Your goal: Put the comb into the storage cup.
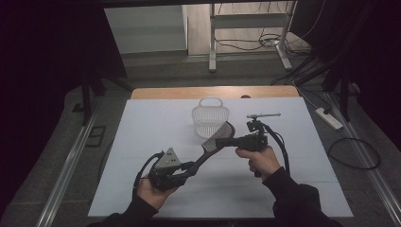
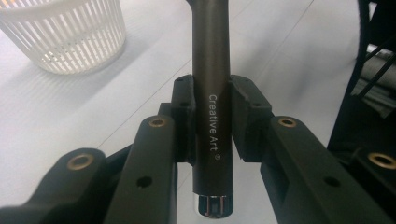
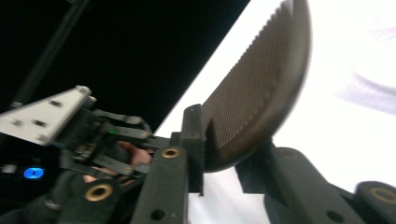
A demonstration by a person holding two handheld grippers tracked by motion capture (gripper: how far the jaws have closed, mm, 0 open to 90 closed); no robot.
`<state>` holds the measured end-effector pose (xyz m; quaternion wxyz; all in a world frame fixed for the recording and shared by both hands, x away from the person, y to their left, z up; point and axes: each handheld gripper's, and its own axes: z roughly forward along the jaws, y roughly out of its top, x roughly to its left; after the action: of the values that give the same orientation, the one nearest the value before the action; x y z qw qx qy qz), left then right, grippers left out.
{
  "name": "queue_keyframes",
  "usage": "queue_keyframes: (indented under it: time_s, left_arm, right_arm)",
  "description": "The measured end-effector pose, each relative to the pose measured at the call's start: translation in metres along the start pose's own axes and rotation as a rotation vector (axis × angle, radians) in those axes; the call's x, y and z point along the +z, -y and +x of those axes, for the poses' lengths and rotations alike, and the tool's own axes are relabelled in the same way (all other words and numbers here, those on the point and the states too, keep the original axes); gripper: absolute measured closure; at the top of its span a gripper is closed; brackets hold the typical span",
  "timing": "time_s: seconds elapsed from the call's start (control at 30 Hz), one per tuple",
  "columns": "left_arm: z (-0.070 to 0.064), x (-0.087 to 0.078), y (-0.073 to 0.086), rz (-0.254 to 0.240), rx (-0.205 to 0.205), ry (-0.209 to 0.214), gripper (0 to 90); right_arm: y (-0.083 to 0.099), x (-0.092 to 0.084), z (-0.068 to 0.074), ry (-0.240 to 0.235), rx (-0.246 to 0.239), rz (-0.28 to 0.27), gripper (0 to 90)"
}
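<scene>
A dark hairbrush hangs over the white table sheet, slanting from lower left to upper right. My left gripper is shut on its handle, which bears the words "Creative Art" and has a chrome end cap. My right gripper comes in from the right, and its jaws press on both sides of the brush's bristled head. In the right gripper view the left gripper and its grey plate show beyond the head.
A white slatted basket stands upright on the sheet just behind the brush, also at the top left of the left gripper view. A power strip and cables lie on the floor to the right. Wide bare sheet lies at both sides.
</scene>
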<state>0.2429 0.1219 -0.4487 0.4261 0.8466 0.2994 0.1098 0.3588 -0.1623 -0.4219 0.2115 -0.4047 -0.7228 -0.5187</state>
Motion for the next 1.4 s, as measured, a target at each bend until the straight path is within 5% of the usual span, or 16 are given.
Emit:
queue_keyframes:
  time_s: [0.13, 0.3, 0.43, 0.97, 1.4]
  left_arm:
    - [0.000, 0.006, 0.000, 0.020, 0.003, 0.005, 72.1]
    - [0.002, 0.008, 0.000, 0.018, -0.016, 0.014, 69.9]
    - [0.004, 0.008, 0.000, 0.018, -0.027, 0.001, 59.3]
    - [0.011, 0.004, 0.004, 0.032, -0.066, -0.017, 23.2]
    - [0.019, 0.001, 0.010, 0.048, -0.081, -0.018, 9.9]
  right_arm:
    - [0.000, -0.001, -0.001, -0.073, 0.057, 0.001, 83.3]
    - [0.001, -0.001, 0.001, -0.067, 0.037, -0.009, 83.6]
    - [0.000, -0.002, 0.004, -0.062, 0.018, -0.024, 83.6]
    - [-0.001, -0.010, 0.010, 0.005, -0.097, -0.053, 83.5]
    - [-0.001, -0.017, 0.011, 0.083, -0.170, -0.061, 83.5]
